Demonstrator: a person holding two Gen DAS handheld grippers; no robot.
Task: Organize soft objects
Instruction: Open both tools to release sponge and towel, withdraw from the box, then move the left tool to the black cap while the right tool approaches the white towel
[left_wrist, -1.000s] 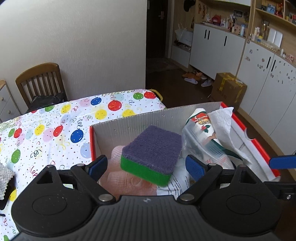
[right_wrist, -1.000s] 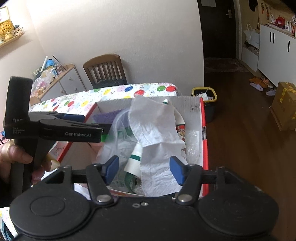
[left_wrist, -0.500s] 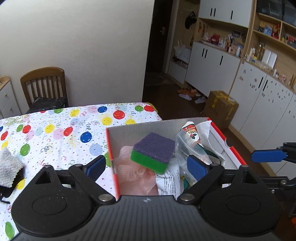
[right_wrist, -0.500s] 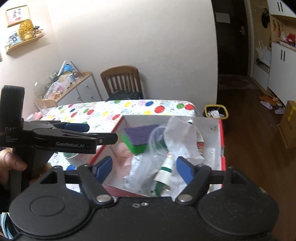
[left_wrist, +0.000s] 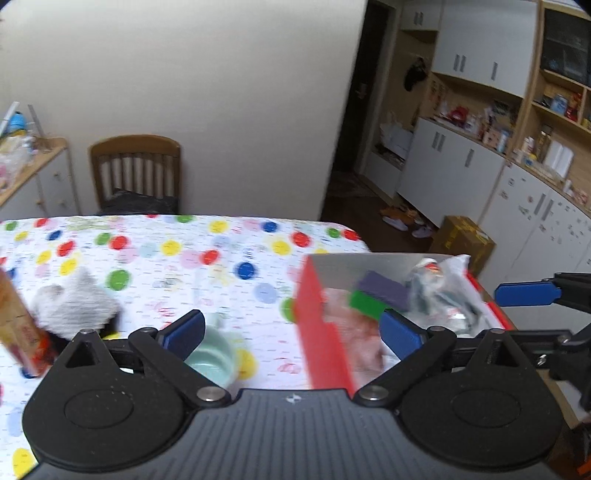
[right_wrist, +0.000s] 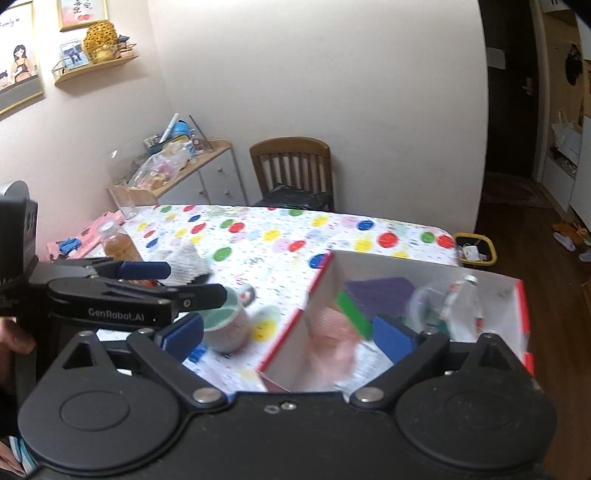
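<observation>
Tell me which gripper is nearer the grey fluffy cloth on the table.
Left. The left gripper hovers just right of the grey fluffy cloth; the right gripper sits farther right, by the red box.

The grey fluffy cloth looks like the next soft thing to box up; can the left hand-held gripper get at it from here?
Probably yes. The left hand-held gripper is open and empty, and the grey fluffy cloth lies exposed on the table to its left; only the mug sits near the path.

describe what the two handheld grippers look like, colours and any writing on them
Both are matte black plastic. The left gripper and right gripper each have a ribbed body, two round discs, silver pivot pins and blue finger pads. Seen side-on from the right wrist camera, the left one carries white "GenRobot.AI" lettering. No cables or sleeves show.
</observation>
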